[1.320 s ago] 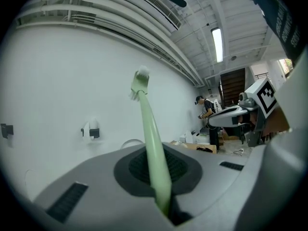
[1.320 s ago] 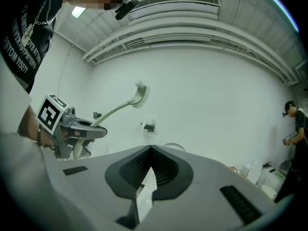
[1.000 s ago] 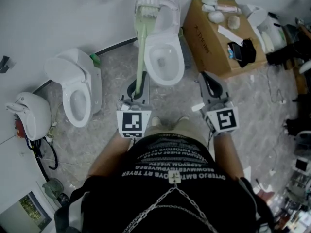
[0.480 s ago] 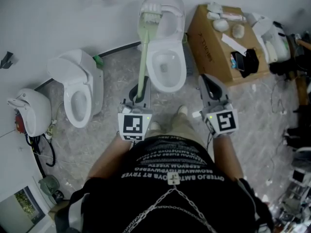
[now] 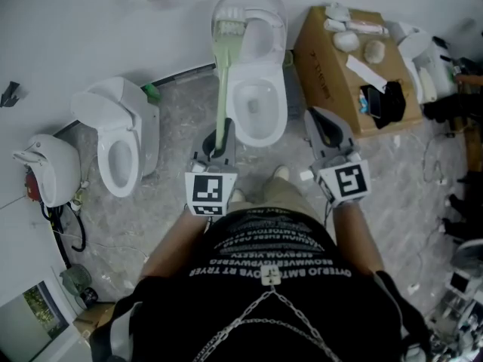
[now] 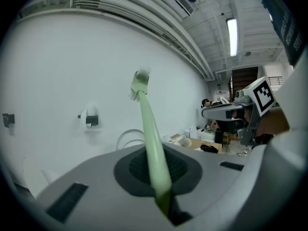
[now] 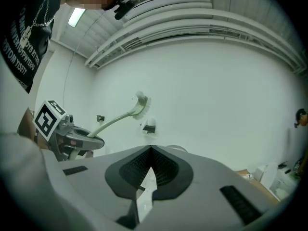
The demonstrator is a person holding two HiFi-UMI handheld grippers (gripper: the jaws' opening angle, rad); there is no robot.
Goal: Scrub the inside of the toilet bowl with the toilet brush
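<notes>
My left gripper point(image 5: 219, 136) is clamped on the handle of the toilet brush point(image 5: 221, 89), the green shaft pinched deep between the jaws and running up and away from me. My right gripper point(image 5: 321, 125) hangs just right of the toilet bowl point(image 5: 281, 111), its jaws brought together with nothing between them. Over the last second almost nothing has changed: the bristle head point(image 5: 232, 23) was beyond the bowl's far rim, up by the raised lid point(image 5: 264, 10), and it is there now, with only a slight drift of both grippers toward the bowl. In the left gripper view the head point(image 6: 140, 83) points high against the white wall, well above the bowl, and the right gripper view shows the same raised brush point(image 7: 141, 102). I judge from this that scrubbing has not begun; the brush is held ready but aimed the wrong way. The bowl sits open just ahead of my left gripper and slightly to its right, so the next move, I think, calls for tipping the head down over the near rim and into the basin, keeping the grip firm so the long handle does not twist.
</notes>
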